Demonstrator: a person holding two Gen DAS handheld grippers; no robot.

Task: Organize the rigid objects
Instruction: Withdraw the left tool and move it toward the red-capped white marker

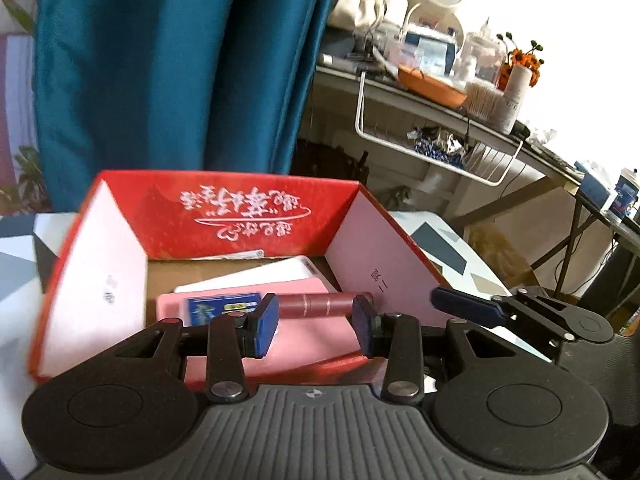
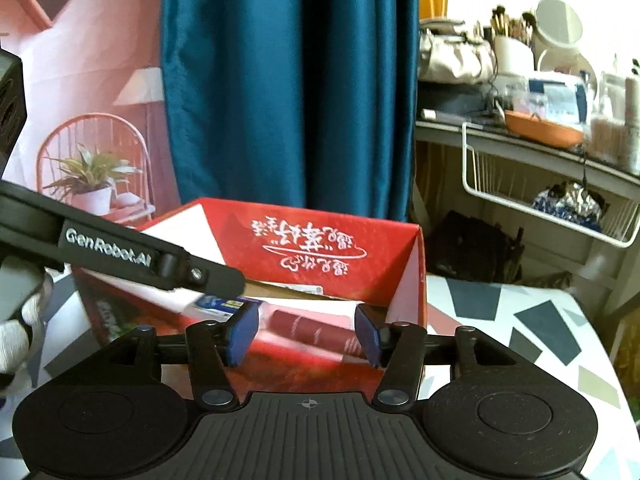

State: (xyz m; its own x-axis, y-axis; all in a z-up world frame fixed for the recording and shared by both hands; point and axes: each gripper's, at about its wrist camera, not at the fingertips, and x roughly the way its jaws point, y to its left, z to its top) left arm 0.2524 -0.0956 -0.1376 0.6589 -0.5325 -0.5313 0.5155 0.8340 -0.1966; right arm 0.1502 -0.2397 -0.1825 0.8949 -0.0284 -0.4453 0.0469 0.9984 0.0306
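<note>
One red box point(image 1: 248, 216) holds one dark-red tube point(image 1: 316, 305), one blue-labelled packet point(image 1: 222, 308), one pink flat item point(image 1: 312, 336) and one white one point(image 1: 256, 278).

The left gripper point(image 1: 316, 326) is held tipped a little downward, with its jaws partly apart. The blue pads point(image 1: 267, 324) are seen facing each other. The right gripper point(image 2: 306, 334) is tipped down too, and its jaws are spread with nothing pressed between the pads point(image 2: 242, 332). A gloved hand point(image 2: 16, 332) is seen at the left edge.

"GenRobot.AI" stands in white on the left claw's arm point(image 2: 108, 254).
</note>
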